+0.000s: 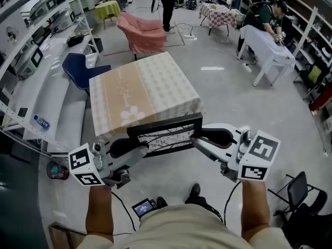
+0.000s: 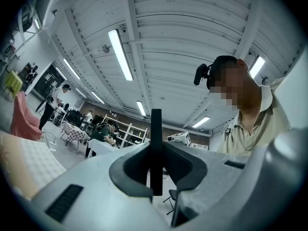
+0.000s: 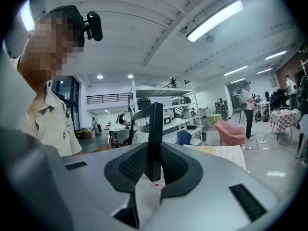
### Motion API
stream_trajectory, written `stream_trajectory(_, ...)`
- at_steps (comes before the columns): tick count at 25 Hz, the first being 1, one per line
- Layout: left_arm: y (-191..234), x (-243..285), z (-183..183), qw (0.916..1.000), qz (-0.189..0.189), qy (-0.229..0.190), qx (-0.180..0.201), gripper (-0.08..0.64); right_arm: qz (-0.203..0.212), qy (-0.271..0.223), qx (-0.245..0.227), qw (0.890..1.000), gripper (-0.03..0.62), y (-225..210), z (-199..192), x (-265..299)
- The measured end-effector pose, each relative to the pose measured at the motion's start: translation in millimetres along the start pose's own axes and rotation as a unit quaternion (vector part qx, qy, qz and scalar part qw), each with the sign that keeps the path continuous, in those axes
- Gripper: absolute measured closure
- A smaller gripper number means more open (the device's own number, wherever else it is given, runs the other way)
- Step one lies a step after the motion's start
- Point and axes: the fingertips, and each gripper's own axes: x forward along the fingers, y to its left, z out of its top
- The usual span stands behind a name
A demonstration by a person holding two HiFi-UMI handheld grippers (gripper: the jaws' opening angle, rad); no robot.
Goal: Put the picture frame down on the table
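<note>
A black picture frame with a branch-pattern print hangs in the air just in front of the near edge of the table, which wears a beige checked cloth. My left gripper is shut on the frame's left edge, and my right gripper is shut on its right edge. In the left gripper view the frame's edge stands as a thin black bar pinched between the dark pads. The right gripper view shows the same edge-on frame clamped between the pads.
A grey bench with a water bottle runs along the left. A blue chair and a pink draped armchair stand beyond the table. People work at a white table at the far right. An office chair sits near my right.
</note>
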Motion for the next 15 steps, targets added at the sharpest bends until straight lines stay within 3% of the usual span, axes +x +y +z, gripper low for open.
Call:
stream_trajectory(10, 48, 130, -11, 0.9991, 0.041, 0.004, 0.012, 0.486, 0.038, -0.008, -0.008, 0.999, 0.522, -120, 13, -75)
stream_trajectory(15, 69, 163, -19, 0.9979, 0.064, -0.002, 0.014, 0.486, 0.056, -0.008, -0.011, 0.998, 0.522, -158, 12, -90)
